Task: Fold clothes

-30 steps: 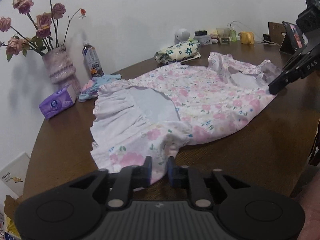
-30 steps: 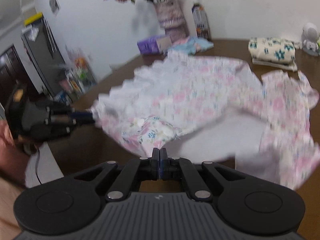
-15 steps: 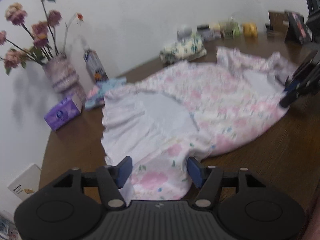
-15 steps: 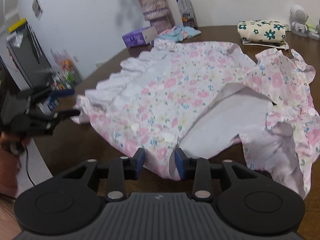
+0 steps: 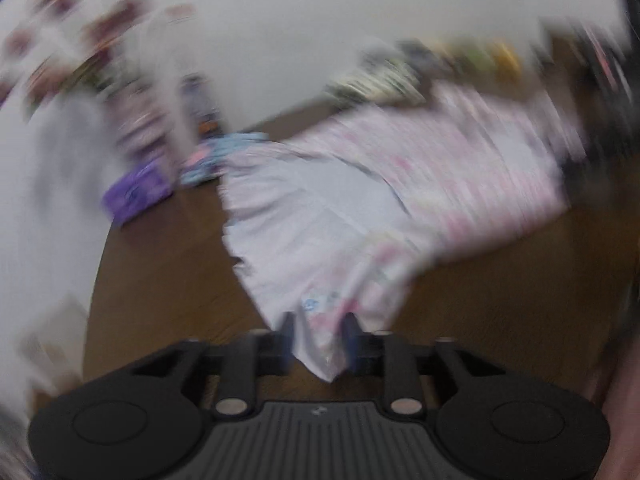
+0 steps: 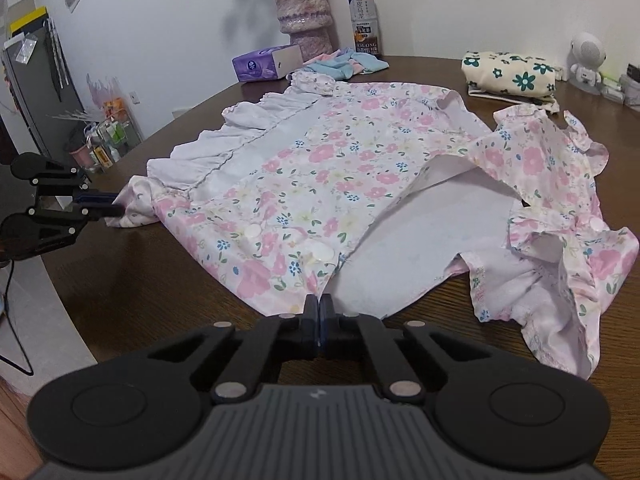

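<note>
- The right hand-held gripper (image 6: 319, 312) is fully closed. Half a second ago its jaws stood apart around the near edge of the floral dress (image 6: 340, 168); they now meet on that edge, so the hem is pinched.
- The left hand-held gripper (image 5: 318, 334) is part open and its jaws are closing. A corner of the dress hangs between them; blur hides whether the pads press on it. A second ago this gripper was pinched on the cloth, then spread wide, so this reads as a re-grip.
- The left wrist view is smeared by motion; the right view is sharp.
- The dress lies spread on the brown table (image 6: 152, 280), ahead of both grippers, its ruffled hem end toward the left gripper and its sleeved end to the right of the right gripper.
- Judgement: one edge is secured and the second hold is forming. A fold can begin once the left grip closes.
- Risk: a lift before then drags the dress from one point only.
</note>
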The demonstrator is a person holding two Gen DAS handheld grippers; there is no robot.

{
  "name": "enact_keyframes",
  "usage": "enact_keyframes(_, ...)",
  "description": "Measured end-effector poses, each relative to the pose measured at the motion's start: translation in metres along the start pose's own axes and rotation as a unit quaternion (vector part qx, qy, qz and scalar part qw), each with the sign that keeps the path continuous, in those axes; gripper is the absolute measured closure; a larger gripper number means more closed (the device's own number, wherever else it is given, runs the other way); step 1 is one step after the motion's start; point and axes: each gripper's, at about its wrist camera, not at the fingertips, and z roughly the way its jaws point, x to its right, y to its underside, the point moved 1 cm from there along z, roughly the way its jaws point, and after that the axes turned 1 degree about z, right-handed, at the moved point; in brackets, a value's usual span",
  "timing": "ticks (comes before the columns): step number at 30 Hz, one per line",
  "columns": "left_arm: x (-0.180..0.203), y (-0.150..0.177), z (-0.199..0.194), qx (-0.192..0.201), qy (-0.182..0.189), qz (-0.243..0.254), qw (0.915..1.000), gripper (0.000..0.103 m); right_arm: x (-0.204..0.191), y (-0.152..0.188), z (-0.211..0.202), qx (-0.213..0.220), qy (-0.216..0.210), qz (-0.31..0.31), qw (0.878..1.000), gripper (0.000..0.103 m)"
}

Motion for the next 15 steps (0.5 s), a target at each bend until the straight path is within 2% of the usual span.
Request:
enact_keyframes(1, -0.011, -0.002, -0.002, 0.009, 0.005, -0.046, 0.9989, 0.050, 0.000, 0.000, -0.001, 0.001, -0.001, 0.002, 1.000, 0.102)
enact_keyframes(2, -0.019, -0.003, -0.002, 0.012, 0.012, -0.083, 0.9964, 0.046, 0.002, -0.001, -0.002, 0.003, -0.002, 0.007, 1.000, 0.101)
enact_keyframes(3, -0.024, -0.003, -0.001, 0.009, 0.022, -0.110, 0.9937, 0.046, 0.003, -0.002, -0.004, 0.008, -0.003, 0.013, 1.000, 0.100)
enact_keyframes(6, -0.025, -0.002, 0.011, -0.014, 0.059, -0.143, 0.9878, 0.045, 0.003, -0.007, -0.011, 0.026, -0.006, 0.020, 0.999, 0.096)
enact_keyframes(7, -0.022, -0.001, 0.017, -0.024, 0.060, -0.141, 0.9880, 0.048, 0.002, -0.008, -0.012, 0.030, -0.007, 0.018, 0.999, 0.096)
enact_keyframes(9, -0.017, 0.003, 0.026, -0.041, 0.074, -0.138, 0.9868, 0.089, 0.001, -0.007, -0.009, 0.029, -0.008, 0.018, 0.999, 0.095)
enact_keyframes(10, -0.015, 0.005, 0.029, -0.045, 0.083, -0.138, 0.9860, 0.102, 0.001, -0.007, -0.006, 0.026, -0.008, 0.018, 0.999, 0.095)
enact_keyframes(13, -0.013, 0.006, 0.022, -0.031, 0.058, -0.095, 0.9933, 0.103, 0.000, -0.002, 0.002, 0.017, 0.002, 0.012, 1.000, 0.096)
enact_keyframes(15, -0.016, 0.005, 0.016, -0.026, 0.053, -0.081, 0.9949, 0.103, -0.003, 0.000, 0.002, 0.015, 0.014, -0.008, 1.000, 0.098)
